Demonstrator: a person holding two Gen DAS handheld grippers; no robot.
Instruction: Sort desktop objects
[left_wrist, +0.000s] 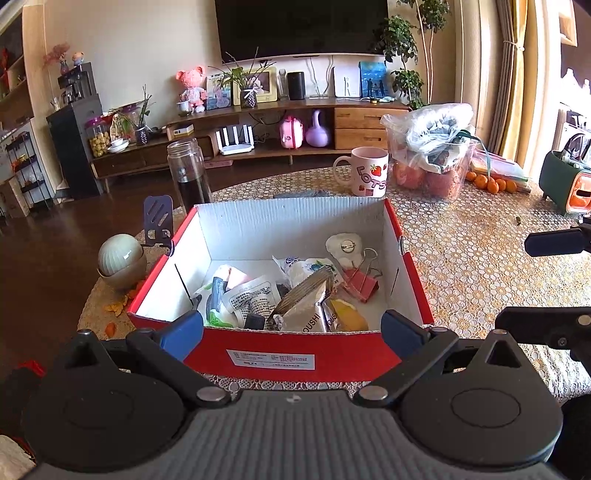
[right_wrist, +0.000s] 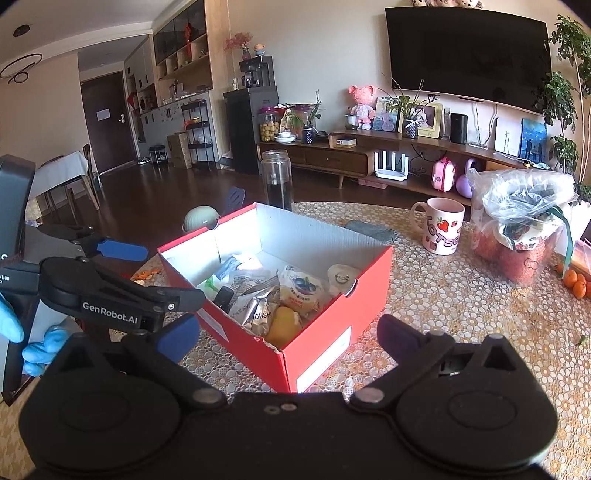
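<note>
On surface centre: red box (left_wrist: 280, 354) sitting open, holding sorted items.
Left gripper (left_wrist: 291, 326) hovering wide at the near wall; right gripper (right_wrist: 288, 338) hovering wide at the box corner, both carrying nothing, probably pausing between picks. Box showing white inside, packets (left_wrist: 306, 314), pink clip (left_wrist: 360, 284) and yellow item (right_wrist: 282, 325) lying jumbled; mug (left_wrist: 367, 177) standing behind.
</note>
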